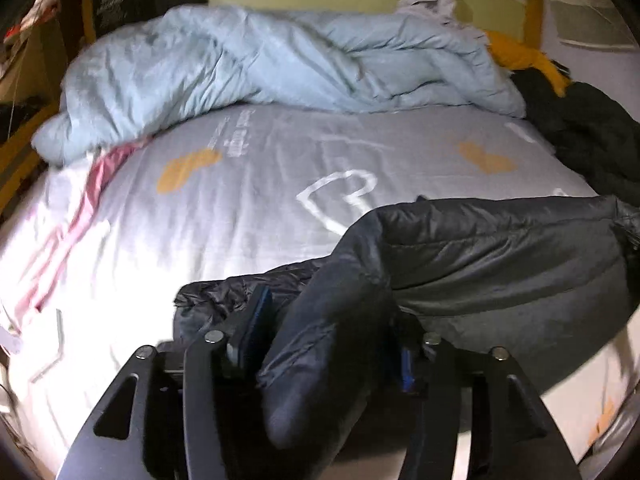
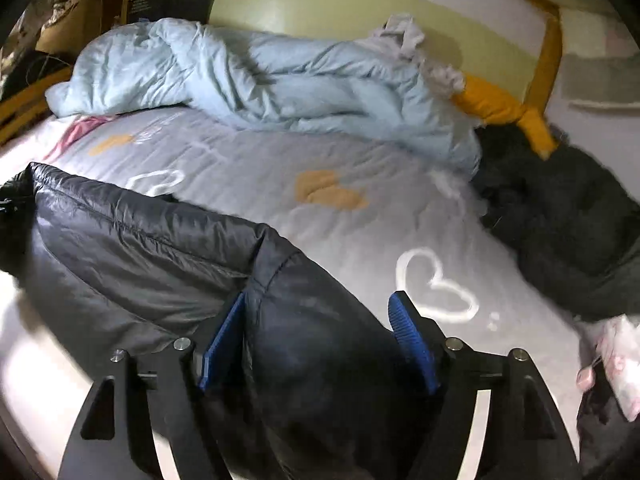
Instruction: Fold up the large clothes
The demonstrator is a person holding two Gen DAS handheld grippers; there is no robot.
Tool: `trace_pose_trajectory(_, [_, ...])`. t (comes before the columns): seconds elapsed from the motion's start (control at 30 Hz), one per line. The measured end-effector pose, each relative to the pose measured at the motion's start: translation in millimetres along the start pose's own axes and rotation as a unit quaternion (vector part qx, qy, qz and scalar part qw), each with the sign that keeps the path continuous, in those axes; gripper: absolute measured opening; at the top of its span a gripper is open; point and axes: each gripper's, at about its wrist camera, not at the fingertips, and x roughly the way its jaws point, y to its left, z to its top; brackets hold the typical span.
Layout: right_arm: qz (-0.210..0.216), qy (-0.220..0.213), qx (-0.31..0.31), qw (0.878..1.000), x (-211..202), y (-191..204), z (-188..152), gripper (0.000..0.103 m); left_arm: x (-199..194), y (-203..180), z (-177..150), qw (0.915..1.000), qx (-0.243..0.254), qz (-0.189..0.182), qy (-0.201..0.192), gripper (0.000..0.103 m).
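Both claws (image 1: 332, 336) (image 2: 320, 340) pinching black puffer jacket (image 1: 480, 248); crumpled blue duvet (image 1: 240, 68) beyond, dark clothes (image 2: 560, 232) aside.

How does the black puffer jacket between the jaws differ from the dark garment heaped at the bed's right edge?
The black puffer jacket is shiny and quilted, stretched between the left gripper and right gripper. The dark garment heap looks matte, lies crumpled and is touched by neither gripper. Both are dark and bulky, over the grey heart-print bedsheet.
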Motion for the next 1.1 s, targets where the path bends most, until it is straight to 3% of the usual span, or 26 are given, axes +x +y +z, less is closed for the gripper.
trace_pose_trajectory(0.03, [-0.013, -0.008, -0.010, 1.000, 5.2, 3.1, 0.4, 0.074, 11.2, 3.4, -2.0, 1.0000, -0.005, 0.003, 0.007, 0.062])
trace_pose_trajectory(0.13, [-0.034, -0.011, -0.005, 0.999, 17.6, 4.2, 1.7, 0.077, 30.0, 9.6, -6.3, 0.9999, -0.001, -0.002, 0.013, 0.065])
trace_pose_trajectory(0.23, [-0.045, 0.009, -0.009, 0.999, 34.8, 6.7, -0.3, 0.077, 15.1, 13.3, -5.9, 0.9990, 0.019, 0.003, -0.040, 0.077])
trace_pose_trajectory(0.3, [-0.049, 0.022, -0.012, 0.998, 42.6, 8.0, -5.0, 0.077, -2.8, 17.1, -5.7, 0.9963, 0.025, 0.014, -0.081, 0.080])
trace_pose_trajectory(0.4, [-0.058, -0.025, 0.023, 0.998, 23.5, 0.3, -3.7, 0.078, -37.8, 23.0, -7.0, 0.9901, 0.024, 0.008, -0.138, 0.082])
trace_pose_trajectory(0.5, [-0.012, -0.120, 0.093, 0.988, -22.6, -16.2, -4.3, 0.092, -76.6, 25.2, -13.5, 0.9785, 0.004, -0.004, -0.206, 0.100])
trace_pose_trajectory(0.53, [0.000, -0.141, 0.113, 0.984, -36.0, -20.2, -6.0, 0.093, -92.3, 23.6, -17.8, 0.9715, 0.002, -0.013, -0.237, 0.101])
trace_pose_trajectory(0.67, [0.071, -0.168, 0.133, 0.974, -68.0, -18.5, -13.5, 0.103, -132.9, 13.7, -28.6, 0.9532, 0.006, -0.054, -0.297, 0.102])
trace_pose_trajectory(0.73, [0.095, -0.156, 0.118, 0.976, -71.6, -8.5, -16.0, 0.103, -133.2, 5.3, -30.1, 0.9581, 0.014, -0.084, -0.273, 0.102])
trace_pose_trajectory(0.8, [0.103, -0.123, 0.090, 0.983, -64.3, 7.3, -17.4, 0.103, -112.6, -8.8, -31.2, 0.9715, 0.024, -0.098, -0.214, 0.102])
trace_pose_trajectory(0.93, [0.089, -0.053, 0.043, 0.994, -24.5, 29.5, -24.1, 0.103, -57.5, -25.0, -30.0, 0.9874, 0.048, -0.069, -0.134, 0.102])
trace_pose_trajectory(1.03, [0.071, -0.005, 0.030, 0.997, 15.9, 34.1, -26.8, 0.103, -18.2, -19.9, -18.0, 0.9933, 0.044, -0.031, -0.102, 0.102])
trace_pose_trajectory(1.1, [0.067, 0.010, 0.043, 0.997, 37.3, 28.0, -24.3, 0.103, 5.3, -8.8, -8.4, 0.9952, 0.022, -0.033, -0.090, 0.102])
